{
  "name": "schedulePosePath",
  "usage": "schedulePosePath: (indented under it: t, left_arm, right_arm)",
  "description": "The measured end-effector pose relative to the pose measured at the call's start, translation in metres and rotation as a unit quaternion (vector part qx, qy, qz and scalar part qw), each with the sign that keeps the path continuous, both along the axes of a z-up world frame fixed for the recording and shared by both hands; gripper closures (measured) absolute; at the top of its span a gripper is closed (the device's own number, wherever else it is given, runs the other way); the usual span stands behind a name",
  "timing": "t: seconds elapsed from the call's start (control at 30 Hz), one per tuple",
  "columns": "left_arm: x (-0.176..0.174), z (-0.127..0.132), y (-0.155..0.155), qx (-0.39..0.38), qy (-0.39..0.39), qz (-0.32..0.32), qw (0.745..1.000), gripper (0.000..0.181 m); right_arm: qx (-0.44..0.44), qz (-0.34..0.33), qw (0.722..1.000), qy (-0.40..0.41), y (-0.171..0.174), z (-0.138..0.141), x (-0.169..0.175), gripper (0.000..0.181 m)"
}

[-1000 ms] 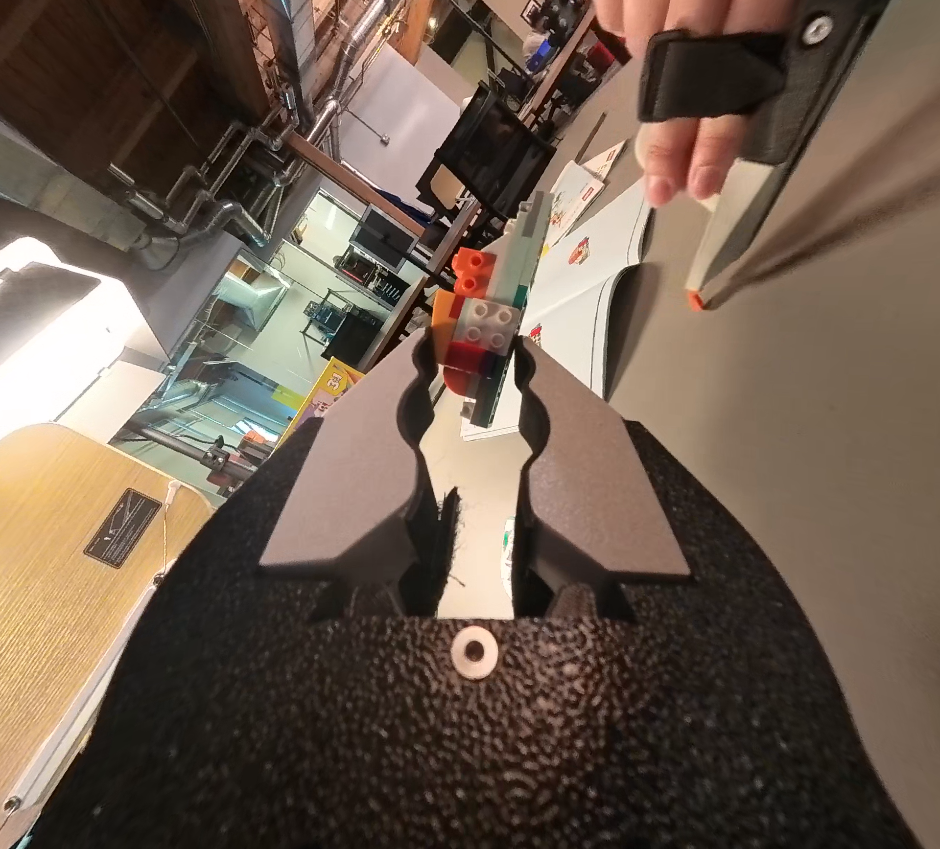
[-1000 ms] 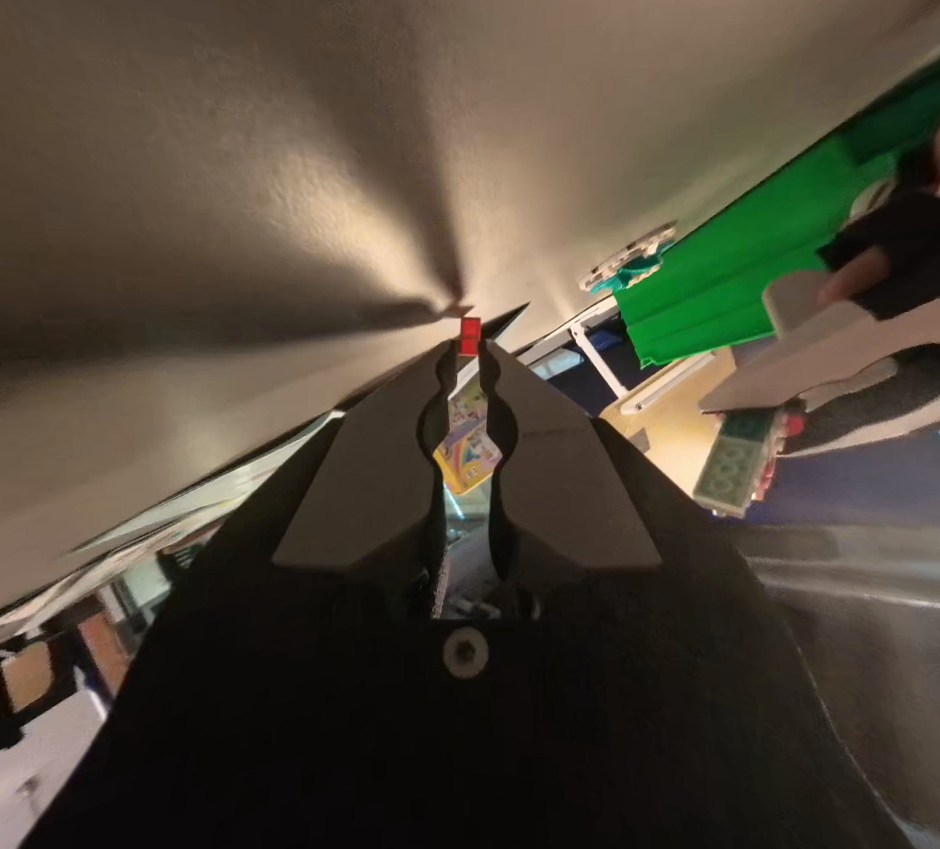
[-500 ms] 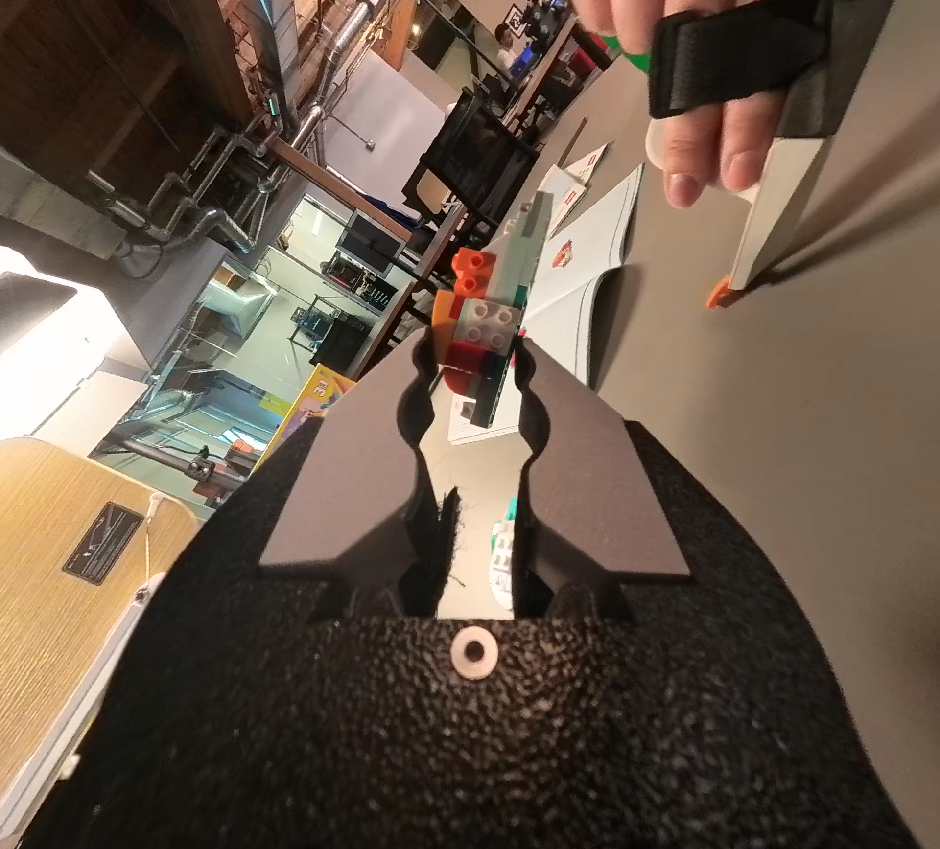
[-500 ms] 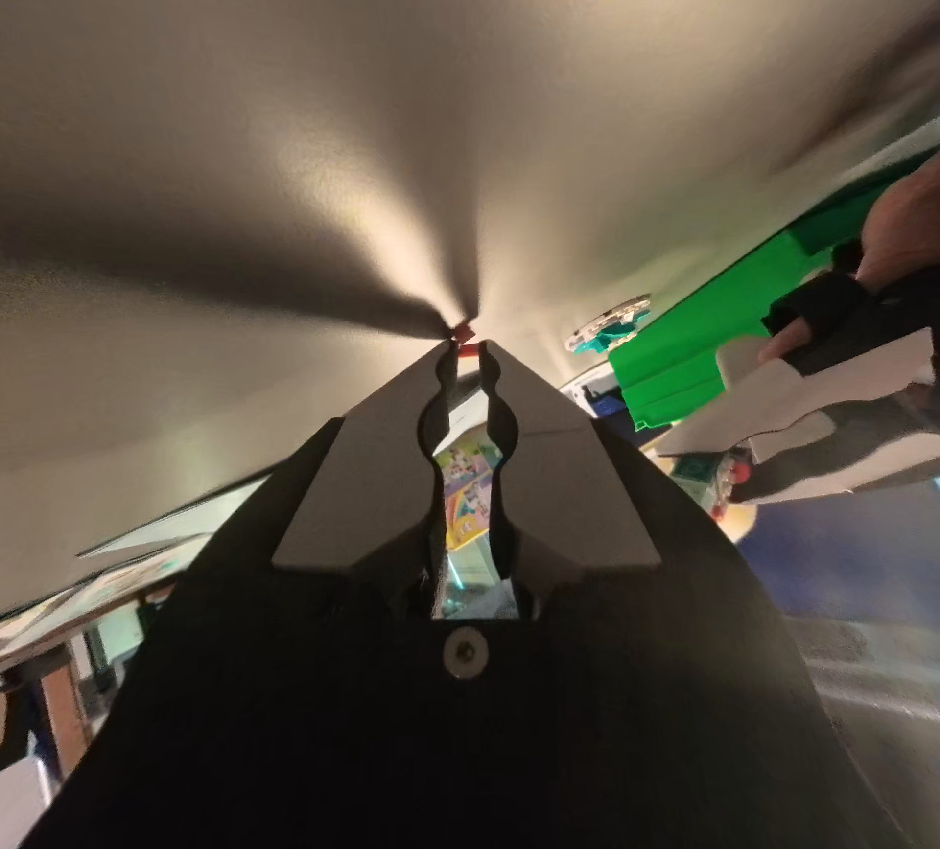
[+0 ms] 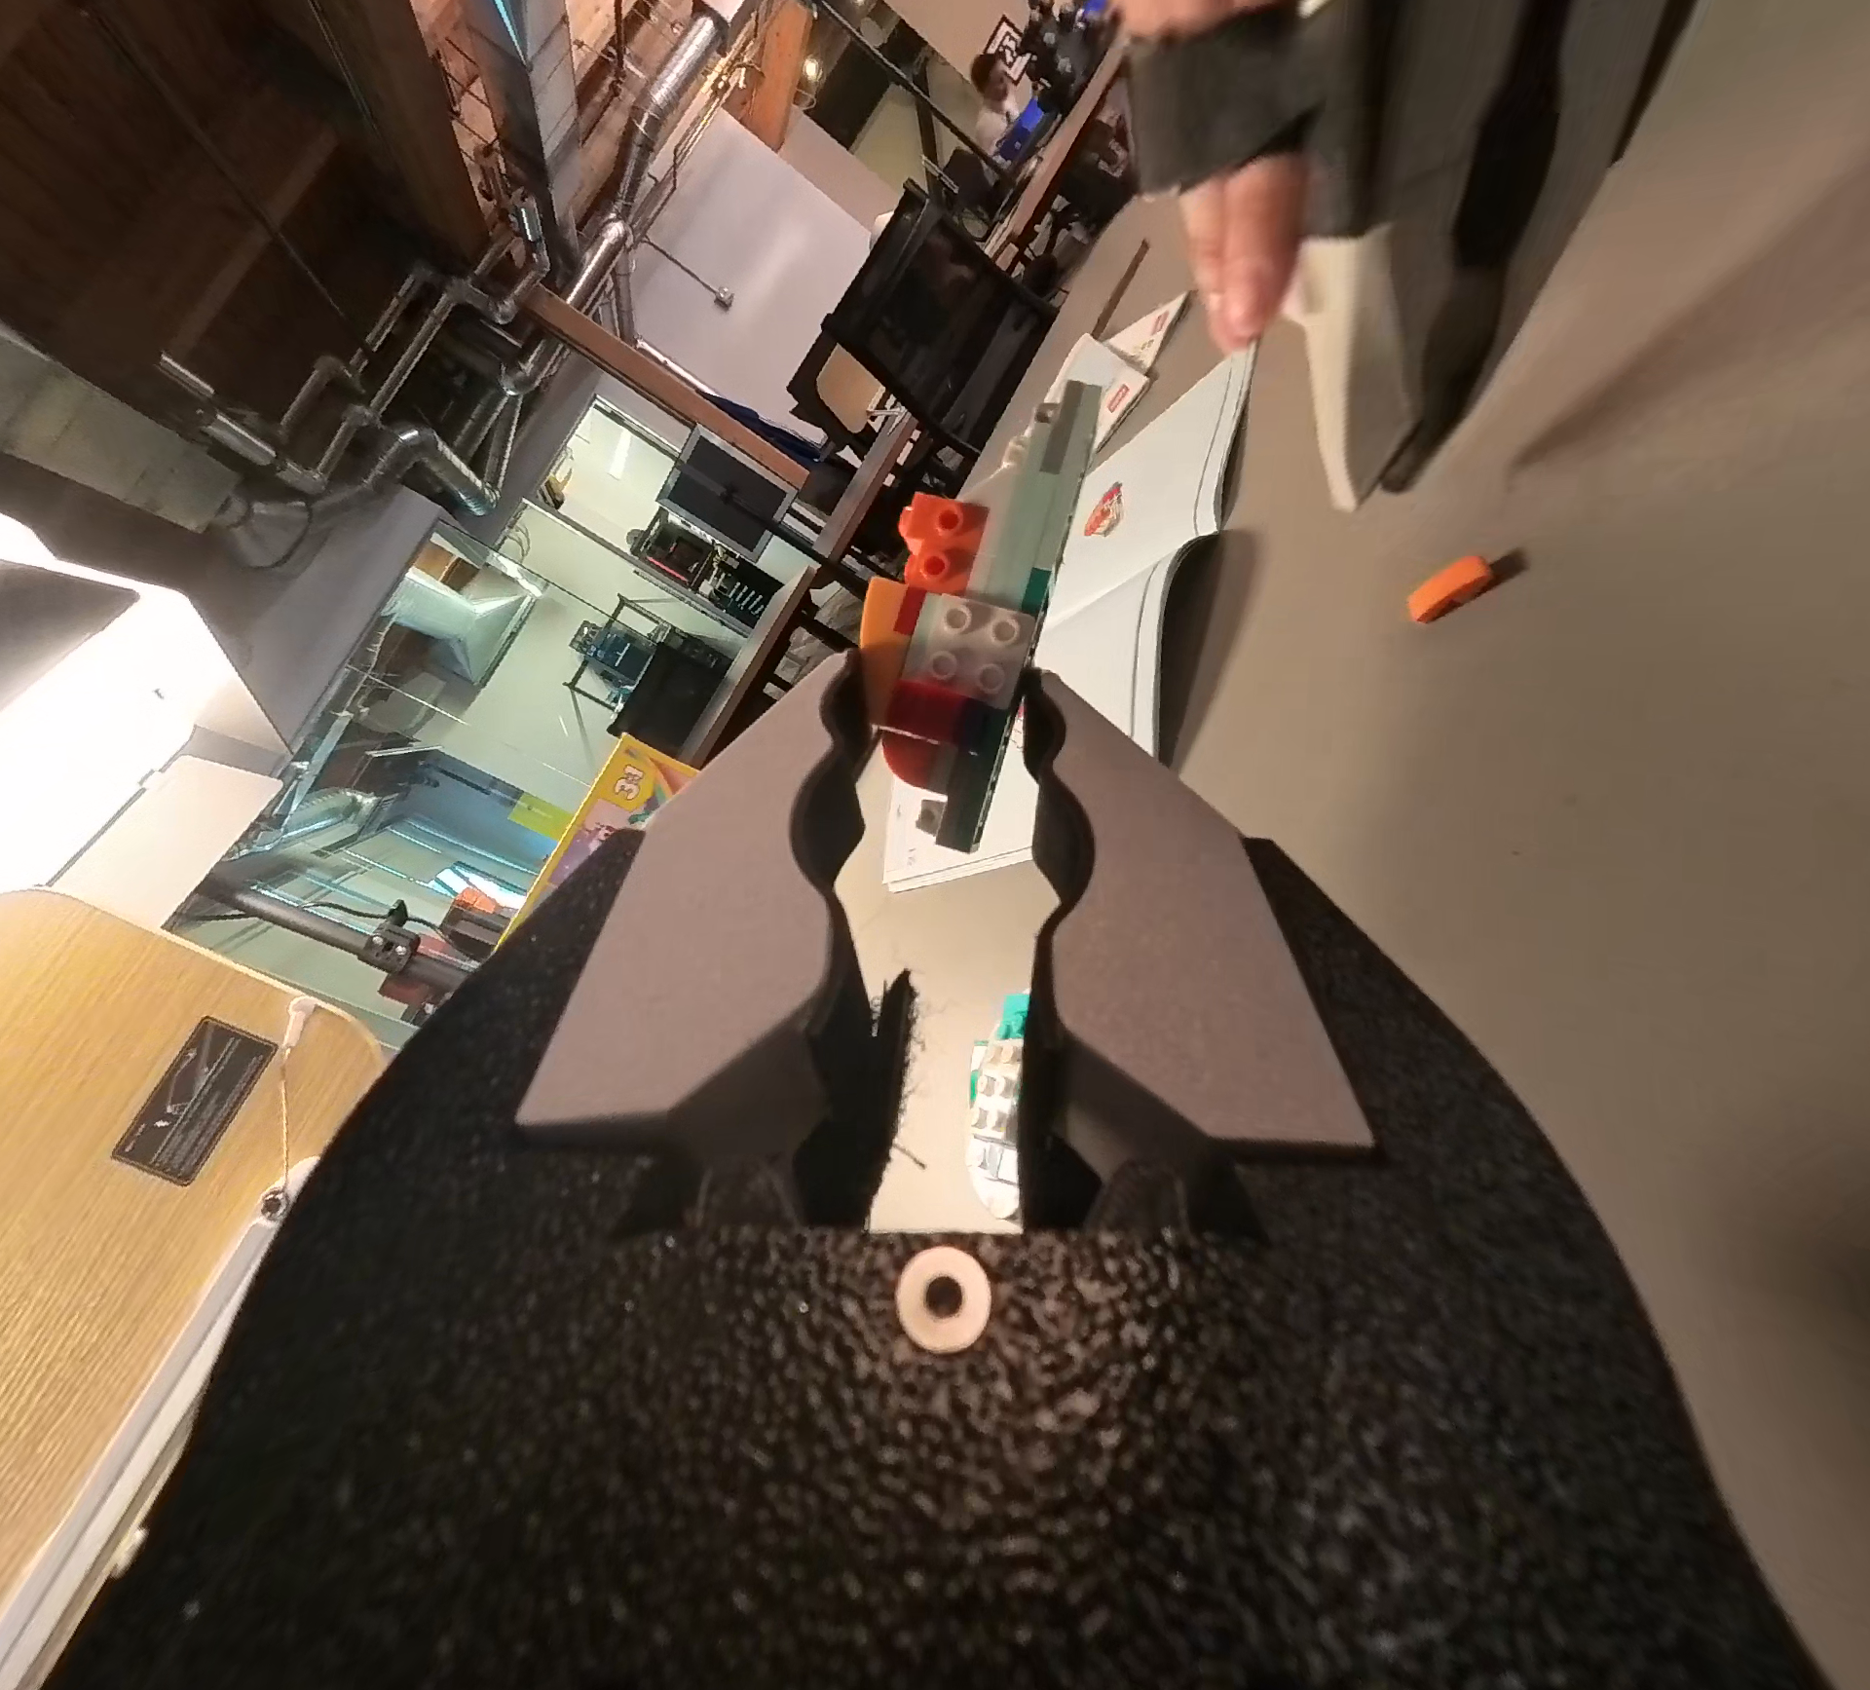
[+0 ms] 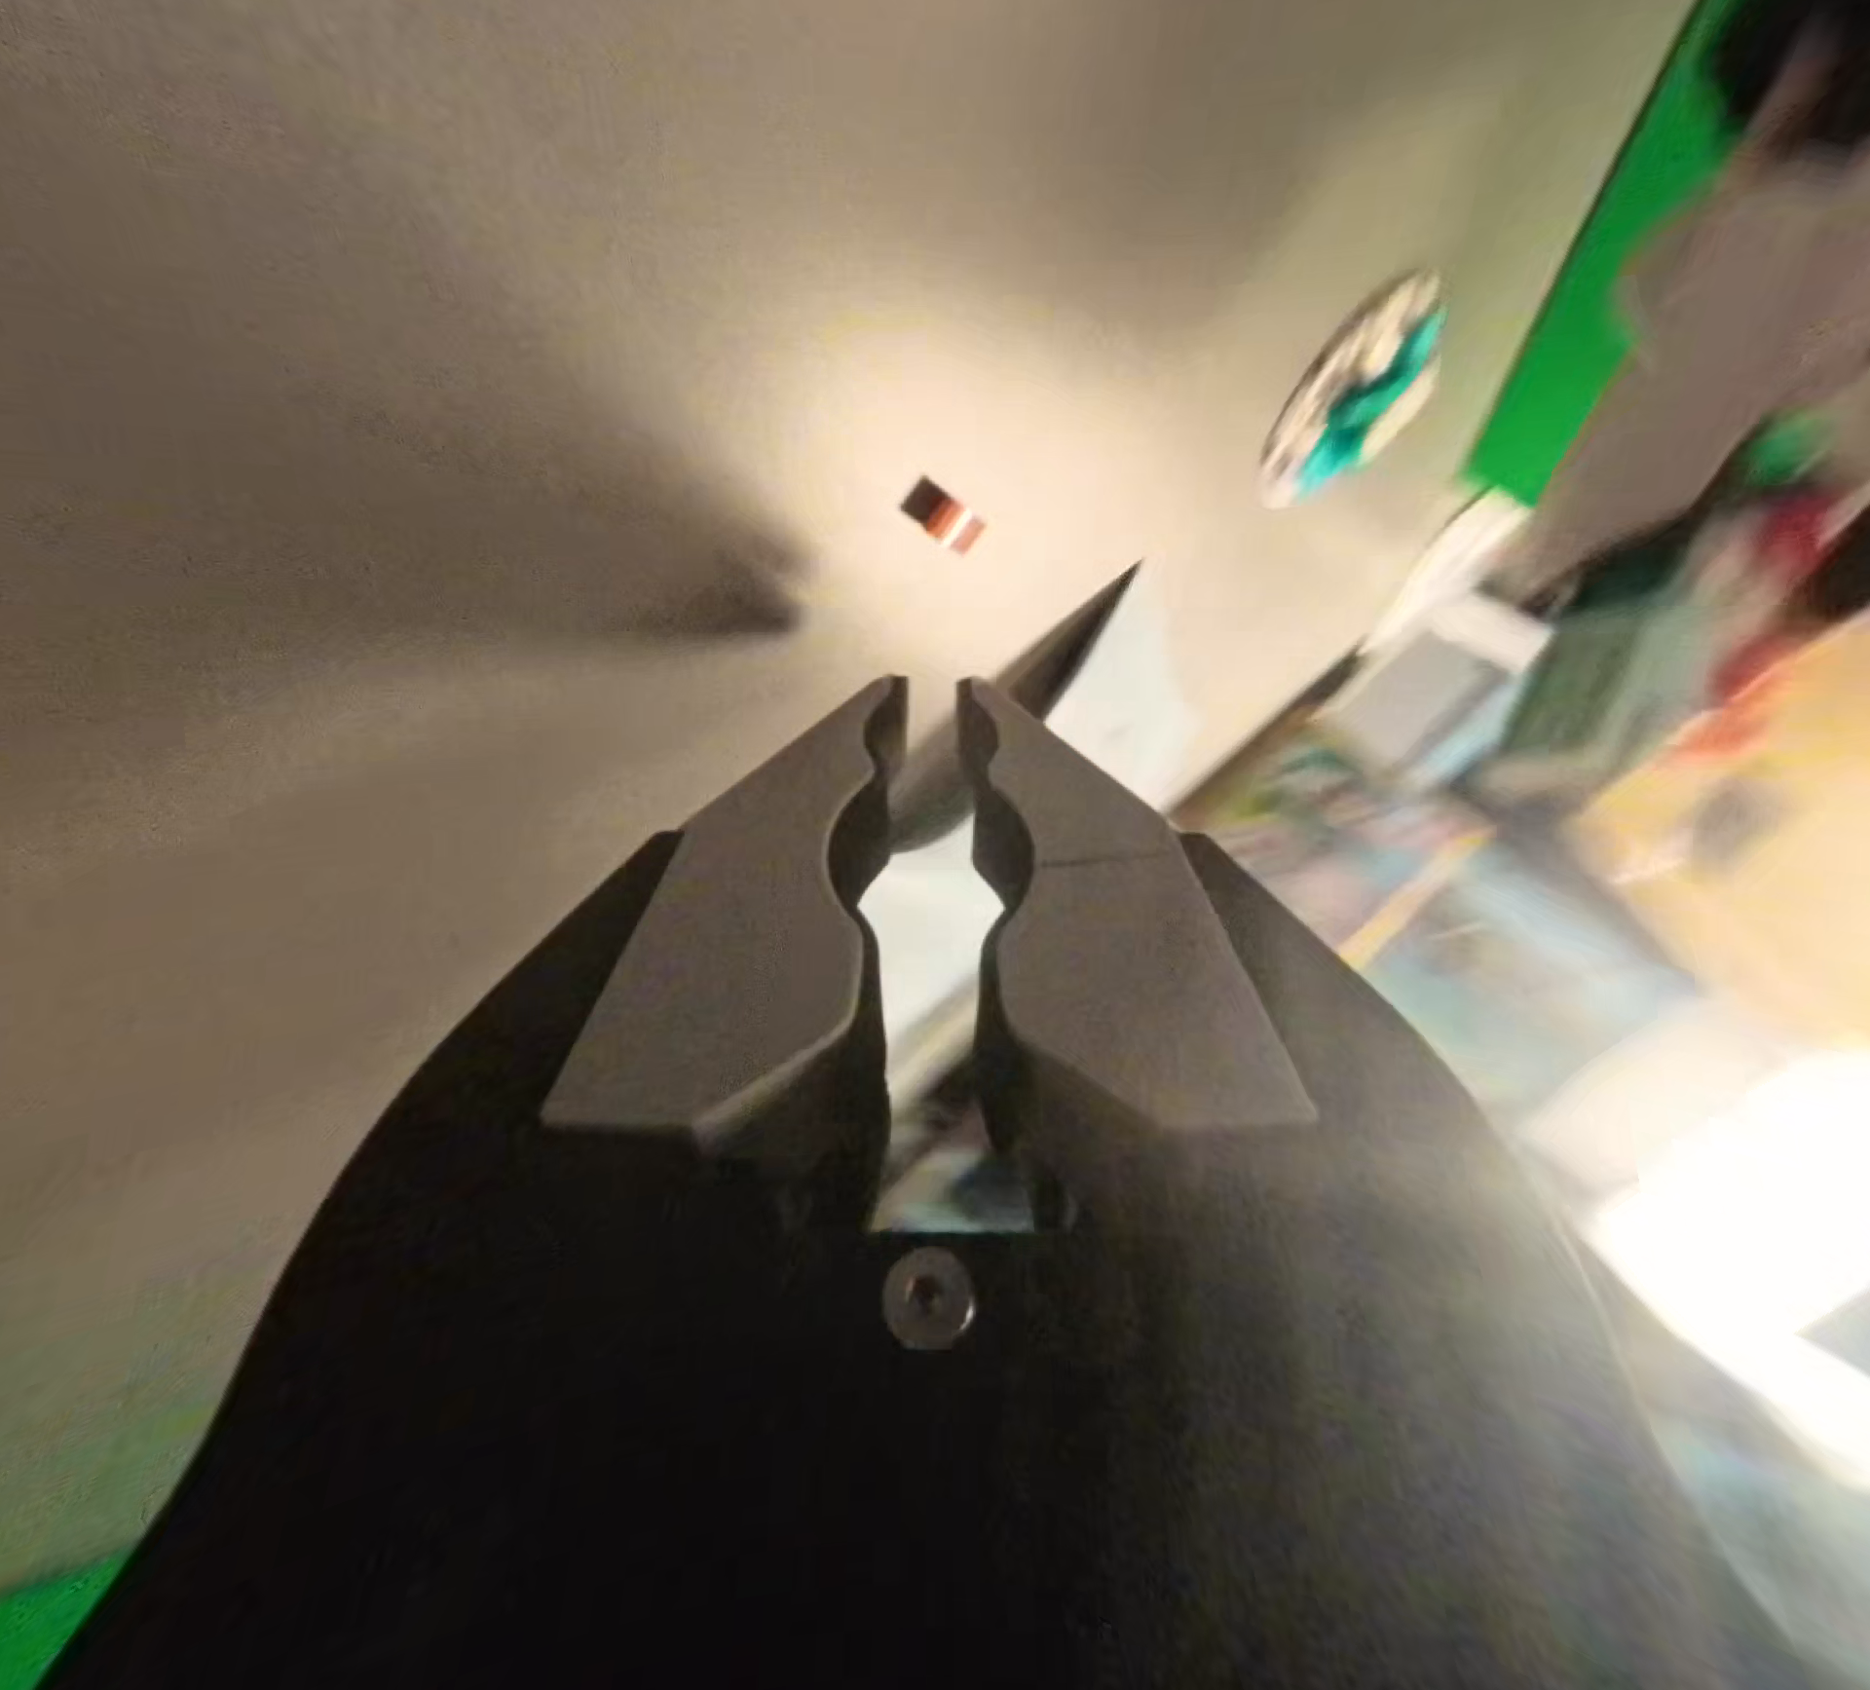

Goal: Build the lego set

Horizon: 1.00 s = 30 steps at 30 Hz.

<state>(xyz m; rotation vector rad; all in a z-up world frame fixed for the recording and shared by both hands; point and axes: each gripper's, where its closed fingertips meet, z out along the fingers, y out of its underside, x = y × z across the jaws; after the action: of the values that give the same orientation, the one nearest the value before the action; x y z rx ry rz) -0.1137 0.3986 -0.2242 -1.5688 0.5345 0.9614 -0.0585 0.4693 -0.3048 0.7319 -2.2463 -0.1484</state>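
Note:
My left gripper (image 5: 939,702) is shut on a partly built lego model (image 5: 971,640): a long grey plate with orange, white, red and yellow bricks, held above the grey table (image 5: 1518,882). A small orange piece (image 5: 1452,586) lies loose on the table to the right. In the blurred right wrist view the same piece (image 6: 943,513) lies just beyond my right gripper (image 6: 931,688). Its jaws stand a narrow gap apart with nothing between them. The right gripper and the hand holding it (image 5: 1356,346) show at the top right of the left wrist view.
An open instruction booklet (image 5: 1154,548) lies behind the model, its corner (image 6: 1073,629) near the right fingertips. A round white and teal lego piece (image 6: 1356,387) and a green sheet (image 6: 1619,174) lie farther off. A colourful box (image 5: 617,791) stands past the table's edge.
The right gripper pressed the small orange piece to the table, let it go and pulled back from it. The left gripper still holds the model, almost unmoved.

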Motion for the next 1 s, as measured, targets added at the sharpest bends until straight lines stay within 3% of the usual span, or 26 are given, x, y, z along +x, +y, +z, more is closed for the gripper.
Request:
schedulePosePath:
  t: [0.03, 0.13, 0.27, 0.53, 0.87, 0.93, 1.0]
  left_arm:
    - [0.000, 0.000, 0.000, 0.001, 0.000, 0.000, 1.000, 0.154]
    - [0.002, 0.000, 0.000, 0.001, -0.001, -0.002, 1.000, 0.154]
    - [0.003, -0.001, 0.001, -0.001, 0.001, -0.004, 1.000, 0.154]
    - [0.002, -0.001, 0.000, -0.001, -0.001, -0.003, 1.000, 0.154]
    - [0.003, -0.004, 0.002, -0.007, 0.001, -0.006, 1.000, 0.153]
    - [0.003, -0.003, 0.002, -0.007, 0.001, -0.006, 1.000, 0.154]
    - [0.003, -0.003, 0.002, -0.006, 0.001, -0.006, 1.000, 0.154]
  right_arm:
    - [-0.057, -0.080, 0.994, -0.046, 0.005, -0.005, 0.003, 0.177]
    - [-0.222, -0.223, 0.938, -0.143, -0.003, -0.008, 0.011, 0.181]
    - [-0.300, -0.291, 0.890, -0.183, -0.007, -0.010, 0.009, 0.181]
    - [-0.370, -0.334, 0.835, -0.233, -0.014, -0.015, 0.006, 0.181]
    - [-0.391, -0.341, 0.817, -0.250, -0.025, -0.015, 0.004, 0.181]
    - [-0.402, -0.373, 0.791, -0.272, -0.024, -0.016, 0.008, 0.181]
    - [-0.429, -0.420, 0.742, -0.297, -0.025, -0.015, 0.012, 0.176]
